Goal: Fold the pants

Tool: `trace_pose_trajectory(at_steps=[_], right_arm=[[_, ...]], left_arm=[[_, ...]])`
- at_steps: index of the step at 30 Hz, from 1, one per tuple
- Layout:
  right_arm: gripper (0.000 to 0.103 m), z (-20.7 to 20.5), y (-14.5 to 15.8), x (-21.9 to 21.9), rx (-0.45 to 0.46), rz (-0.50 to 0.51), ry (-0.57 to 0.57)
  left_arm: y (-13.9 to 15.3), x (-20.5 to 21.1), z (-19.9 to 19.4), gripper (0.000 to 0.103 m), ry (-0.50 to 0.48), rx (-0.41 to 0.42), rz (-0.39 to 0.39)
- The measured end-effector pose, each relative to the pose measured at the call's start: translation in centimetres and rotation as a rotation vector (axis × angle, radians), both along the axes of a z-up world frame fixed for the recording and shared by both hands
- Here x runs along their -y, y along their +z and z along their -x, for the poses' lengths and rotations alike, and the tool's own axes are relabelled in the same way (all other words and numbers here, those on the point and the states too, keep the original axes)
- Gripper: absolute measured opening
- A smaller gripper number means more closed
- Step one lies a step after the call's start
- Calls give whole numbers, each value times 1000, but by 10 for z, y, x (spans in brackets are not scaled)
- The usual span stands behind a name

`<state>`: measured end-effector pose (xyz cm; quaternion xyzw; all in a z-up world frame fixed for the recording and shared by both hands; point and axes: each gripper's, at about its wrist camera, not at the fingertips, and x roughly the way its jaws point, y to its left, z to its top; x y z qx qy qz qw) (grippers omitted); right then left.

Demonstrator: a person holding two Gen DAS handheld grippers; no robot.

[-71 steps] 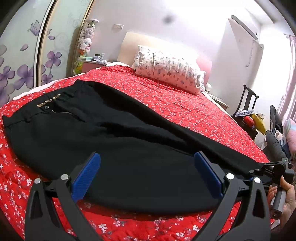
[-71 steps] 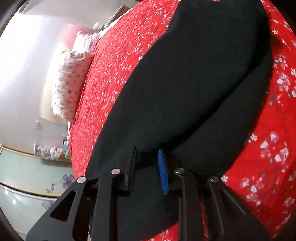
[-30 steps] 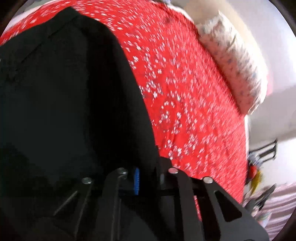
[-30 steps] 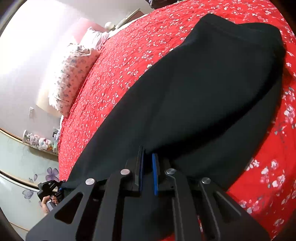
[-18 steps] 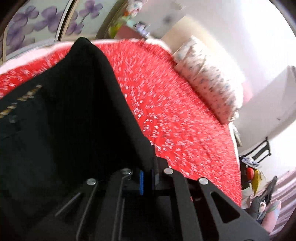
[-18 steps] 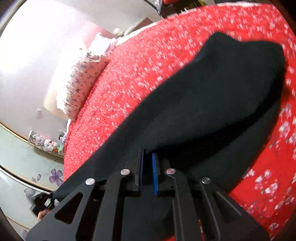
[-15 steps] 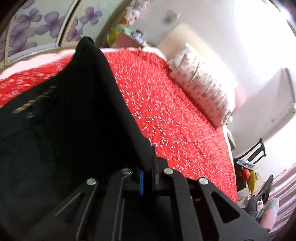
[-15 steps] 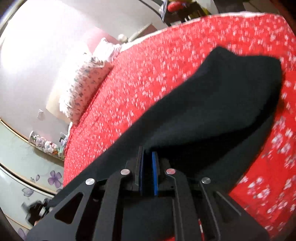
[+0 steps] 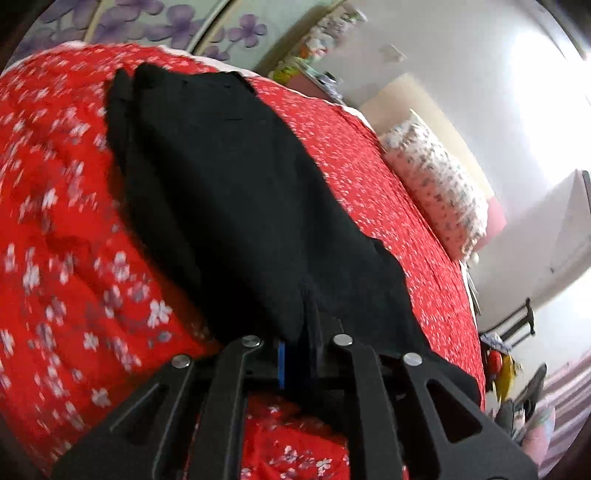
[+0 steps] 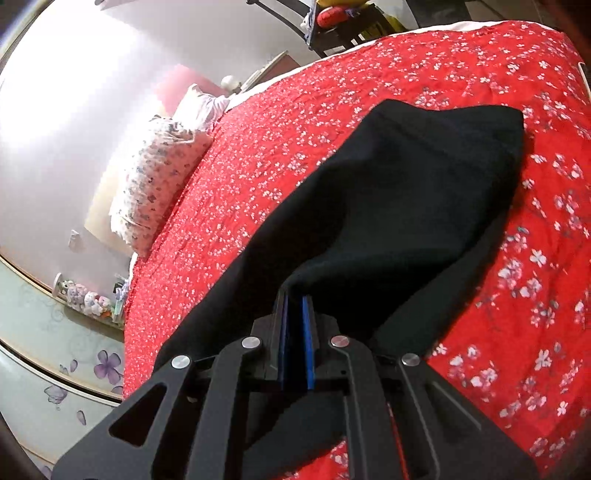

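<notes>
A red floral bedspread covers the bed, a flowered pillow lies at its head, and a purple-flowered wardrobe door stands alongside.

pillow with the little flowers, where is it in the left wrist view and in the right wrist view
Left wrist view: the pillow lies at the right, past the far edge of the black pants, on the red bedspread.
Right wrist view: the pillow lies at the left, well beyond the pants.
Shared landmark: the shelf of small toys by the flowered wardrobe doors.
</notes>
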<state>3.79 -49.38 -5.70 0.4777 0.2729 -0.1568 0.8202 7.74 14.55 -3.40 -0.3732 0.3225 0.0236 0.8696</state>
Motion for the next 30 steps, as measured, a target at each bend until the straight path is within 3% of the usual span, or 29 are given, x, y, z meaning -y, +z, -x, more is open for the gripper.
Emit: trace_pose_trajectory(at_steps=[6,8,10,12,14,16,19,22,24,25,27,30], right_arm=[[8,7,2,4,4,-18,6],[8,11,8,4,18,5,2],[6,18,15,6,30,44,-13],[5,24,19,10,23,80,-32],[5,25,16,16,-20,82,-30],[5,28,6,23,-68,12,-27],[6,38,-4,41,-60,-152,-35],[10,54,9,63,-19,-105,-102],[46,64,19,76,24,-68,-134],[49,70,23,83,65,-55,-149],[48,75,25,92,97,-56,-136],[42,75,16,104,68,-81,-132]], left_arm=[[16,-10,14,40,11,97,-7],[20,-13,18,57,36,119,-35],[26,-16,26,65,75,151,-45],[37,-15,40,71,134,217,-87],[51,-9,49,86,179,287,-145],[64,1,56,93,176,359,-210],[71,22,50,97,88,395,-277],[67,36,36,98,0,362,-263],[60,42,25,99,-42,314,-243],[56,44,20,99,-54,293,-234],[48,45,13,99,-76,250,-215],[38,44,9,99,-80,208,-202]])
